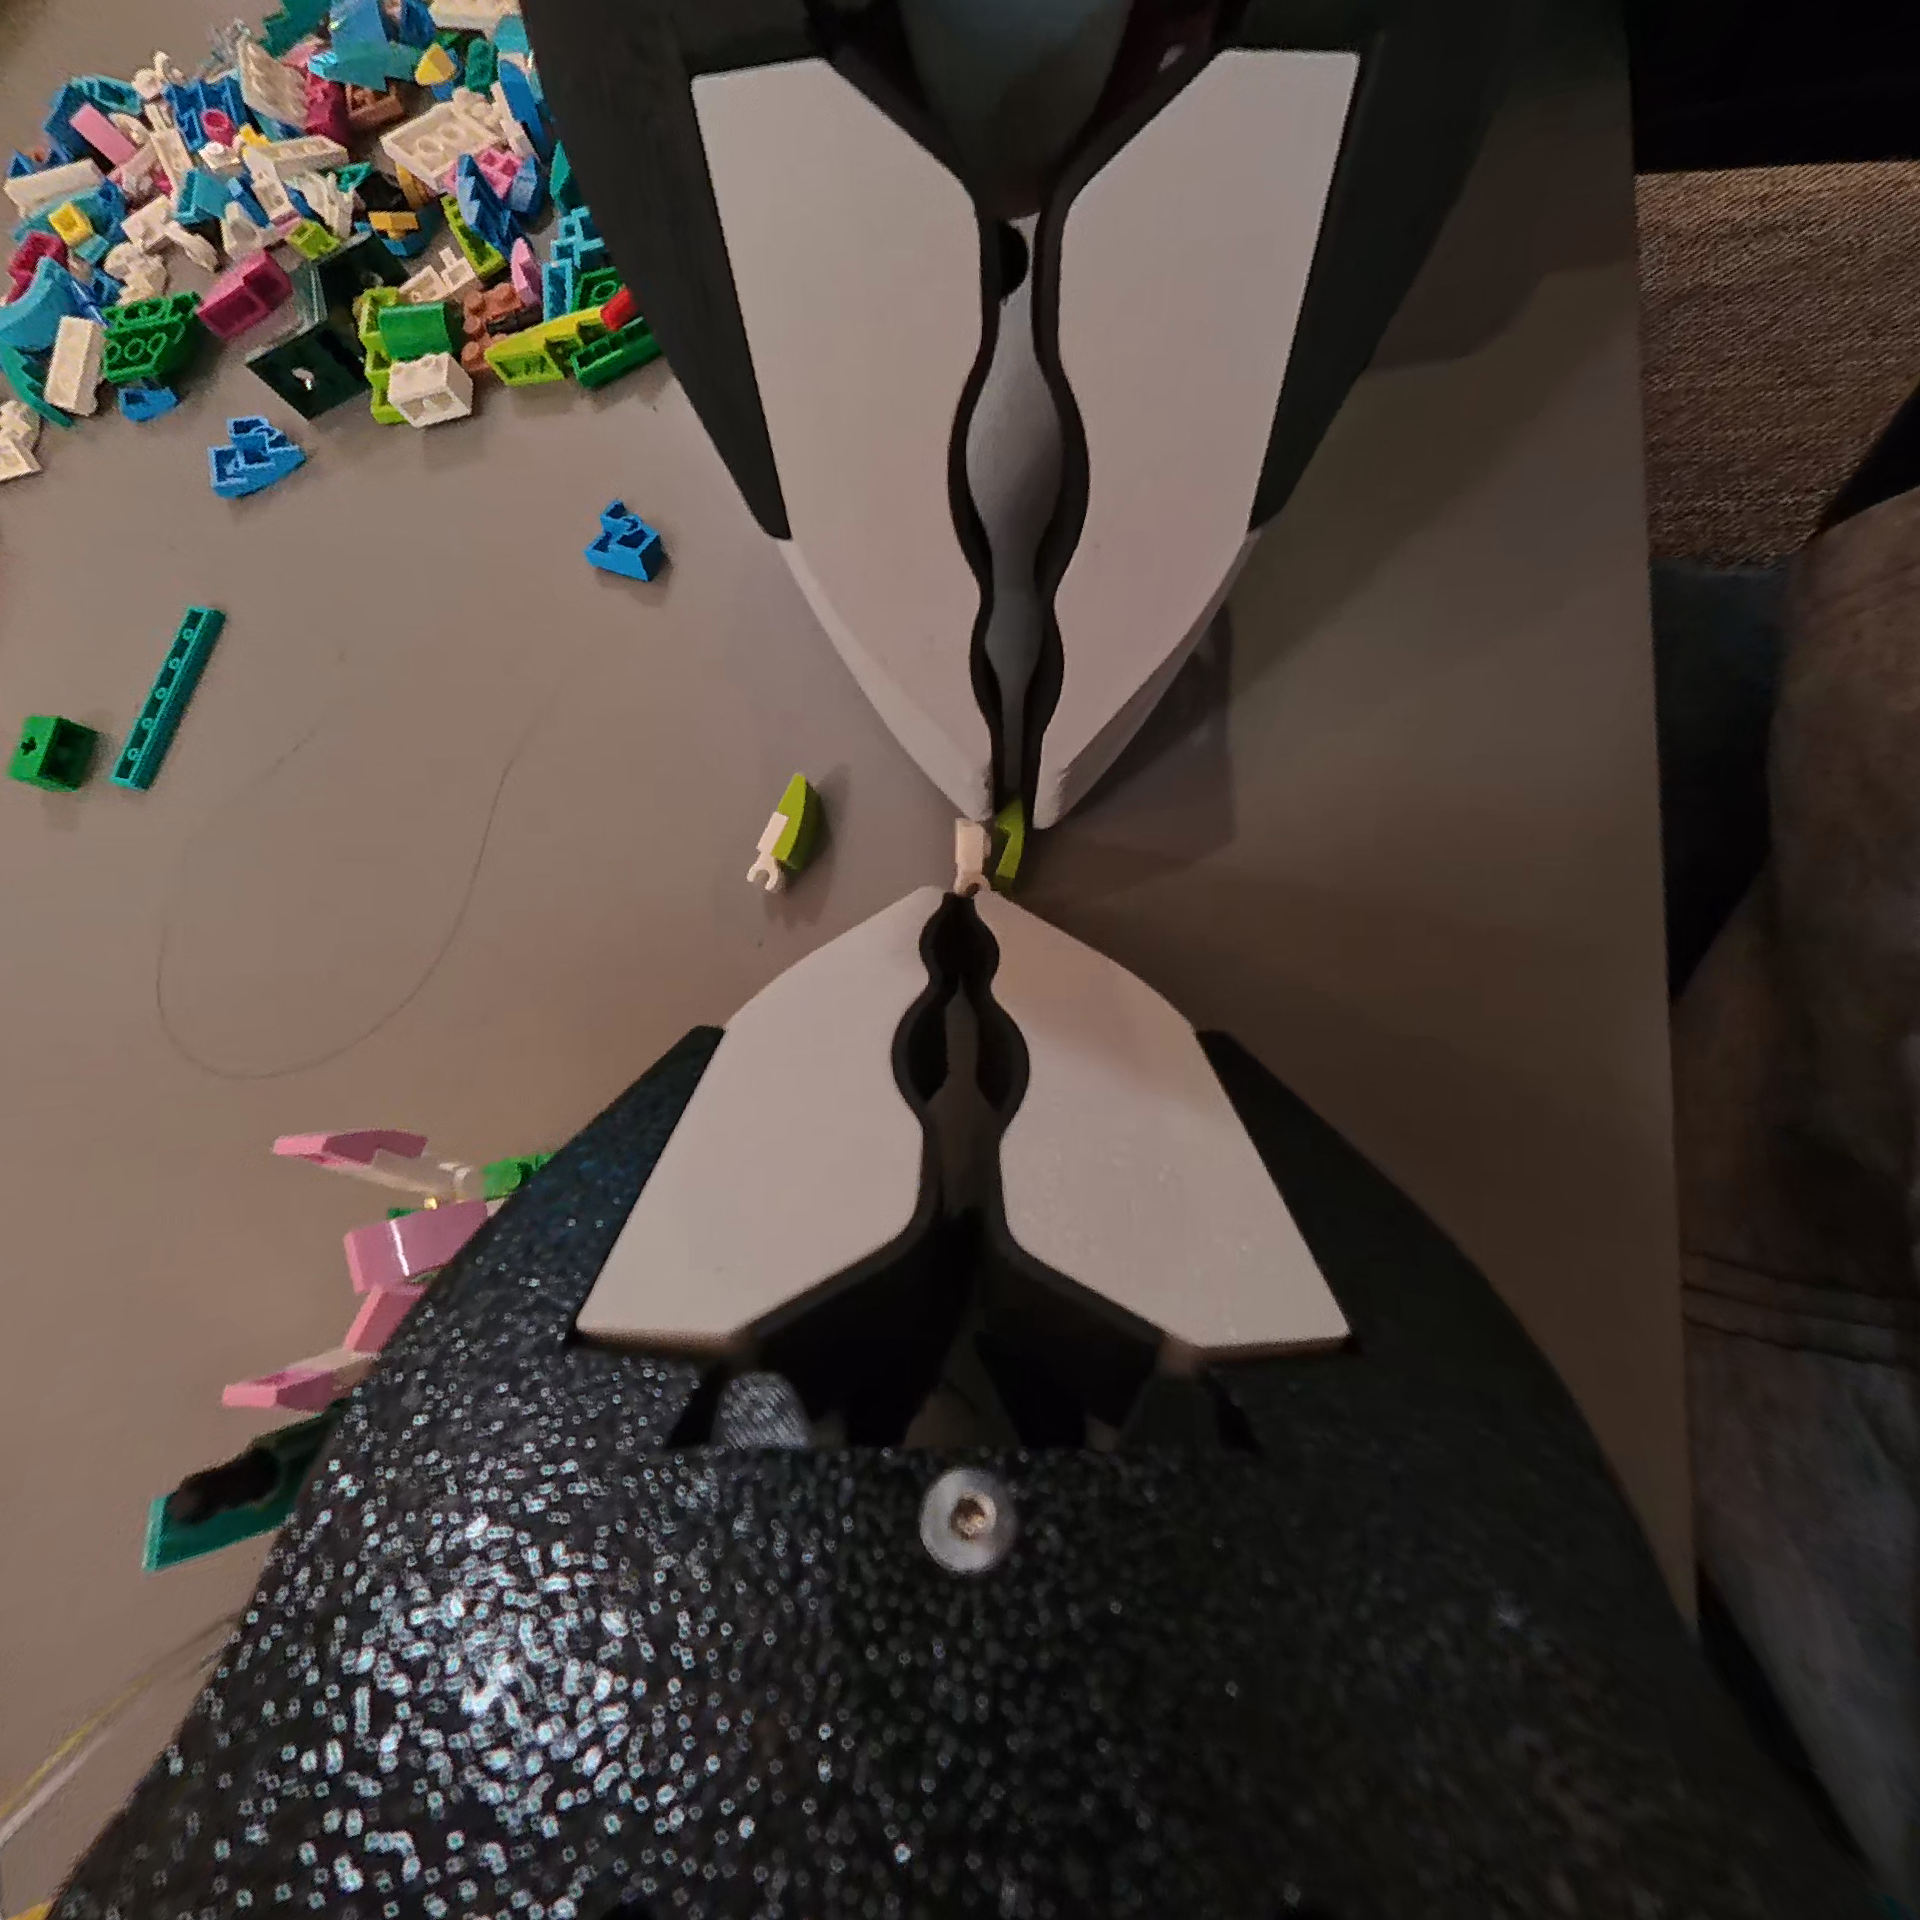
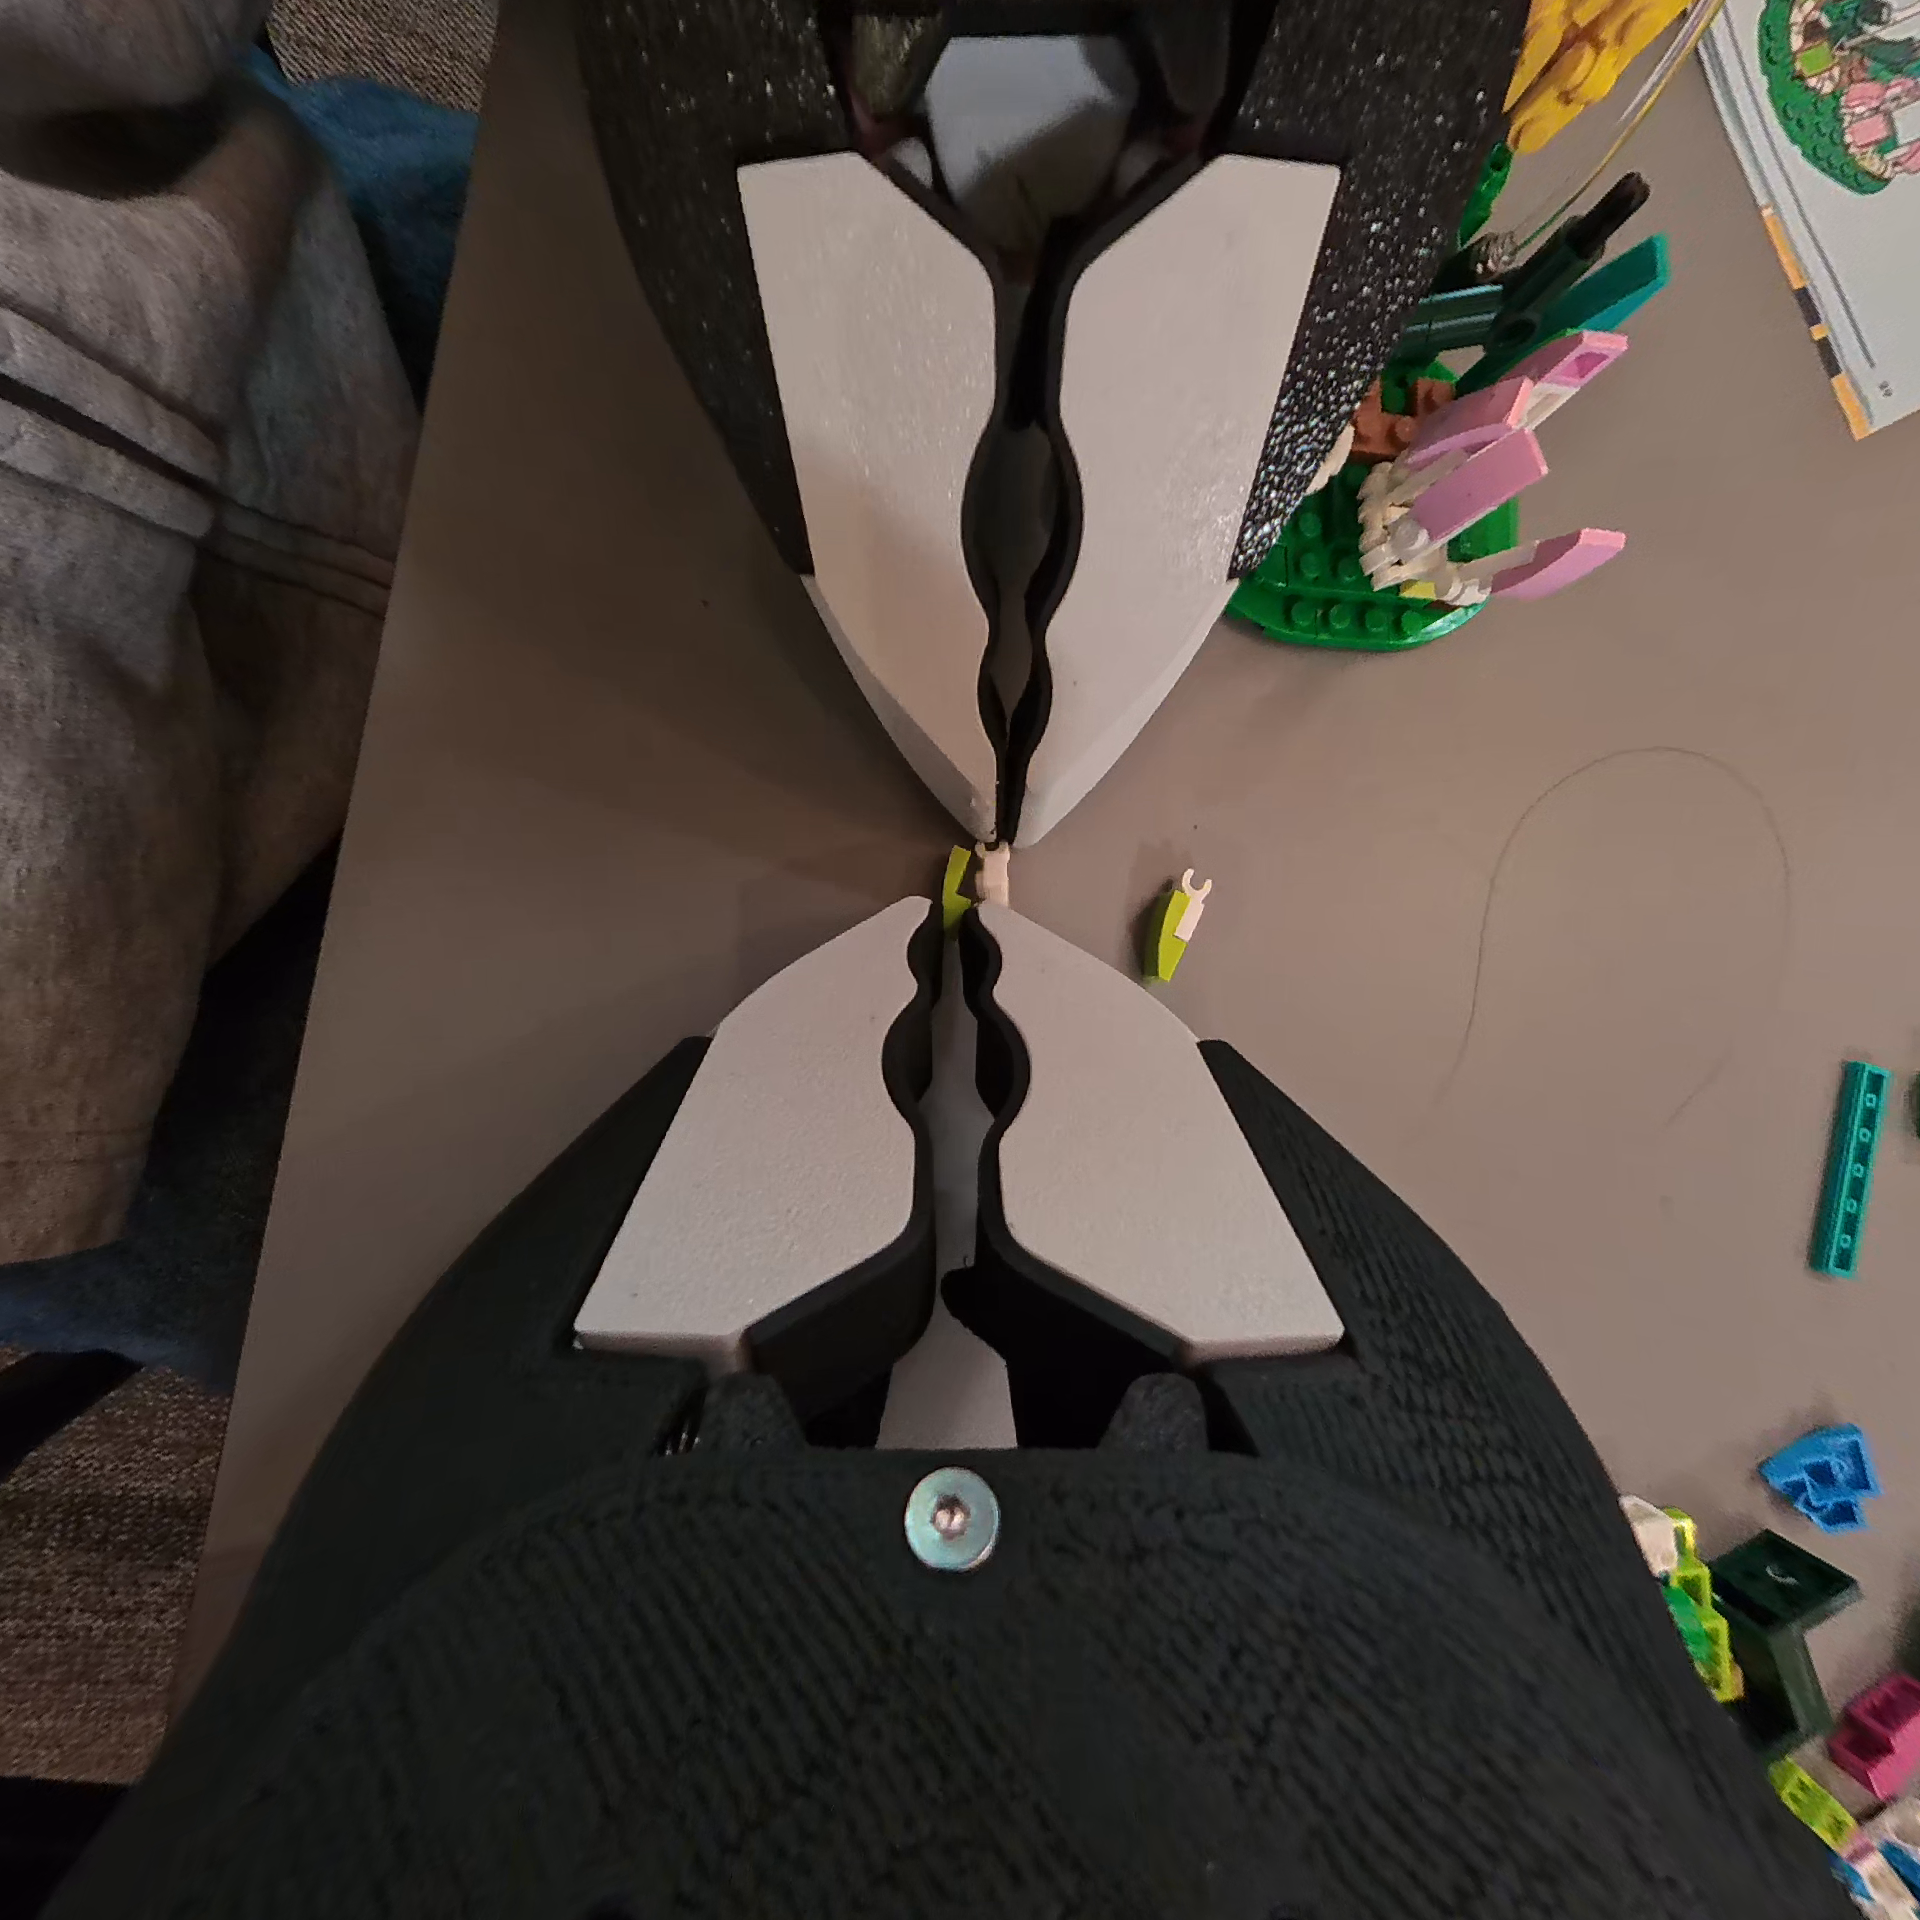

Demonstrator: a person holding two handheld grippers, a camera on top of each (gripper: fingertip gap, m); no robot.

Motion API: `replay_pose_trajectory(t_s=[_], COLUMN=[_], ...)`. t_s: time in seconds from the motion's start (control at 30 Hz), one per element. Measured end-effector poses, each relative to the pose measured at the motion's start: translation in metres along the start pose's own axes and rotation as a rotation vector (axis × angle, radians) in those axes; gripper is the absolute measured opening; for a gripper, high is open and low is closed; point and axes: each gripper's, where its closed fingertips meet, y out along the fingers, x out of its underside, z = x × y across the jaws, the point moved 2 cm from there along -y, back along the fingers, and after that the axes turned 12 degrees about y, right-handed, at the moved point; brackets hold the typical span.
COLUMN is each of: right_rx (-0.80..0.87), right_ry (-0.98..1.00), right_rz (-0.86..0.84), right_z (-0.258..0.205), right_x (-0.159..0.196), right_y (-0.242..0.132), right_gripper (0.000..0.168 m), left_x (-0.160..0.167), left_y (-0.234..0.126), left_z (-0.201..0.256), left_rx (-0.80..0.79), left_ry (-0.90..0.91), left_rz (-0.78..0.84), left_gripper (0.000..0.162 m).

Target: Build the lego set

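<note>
- You are pinching the white clip piece (image 1: pixel 968 854) at the tips of your left gripper (image 1: pixel 961 902), with the two sides drawn tight against it.
- Your right gripper (image 2: pixel 951 914) is closing on the lime slope piece (image 2: pixel 954 881), which is touching the white clip piece (image 2: pixel 992 871); whether the two are fully snapped together is hard to make out.
- Most of both small pieces is hiding between the four fingertips, so only slivers are showing.
- A matching lime-and-white assembly (image 1: pixel 787 840) is lying on the bench (image 1: pixel 416 883) just beside the held pair, towards the loose pile.
- The loose brick pile (image 1: pixel 291 208) is sitting far from the held pair and is running off the frame edge.
- A teal strip (image 1: pixel 166 698) and a green cube (image 1: pixel 52 750) are lying between the pile and the held pair, apart from each other.
- The flower model (image 2: pixel 1455 499), with pink petals on a green base, is standing partly behind the left gripper's black body.
- A booklet (image 2: pixel 1829 208) is showing beyond the flower model, cut off by the corner.
- A thin hair-like loop (image 2: pixel 1662 831) is curling on the bench near the spare assembly.
</note>
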Motion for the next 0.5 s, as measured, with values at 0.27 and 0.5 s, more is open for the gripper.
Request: replay_pose_trajectory(t_s=[0.27, 0.5], right_rx=[0.007, 0.025], right_ry=[-0.002, -0.035], right_rz=[0.001, -0.009], right_z=[0.0004, 0.0013], right_x=[0.0018, 0.0055], right_y=[-0.0012, -0.0042], right_gripper=[0.002, 0.002], left_x=[0.0021, -0.0016], left_y=[-0.0024, 0.0001], left_z=[-0.0011, 0.0001], left_rx=[0.001, 0.005], left_ry=[-0.035, -0.039], left_rz=[0.005, 0.018], left_gripper=[0.006, 0.011])
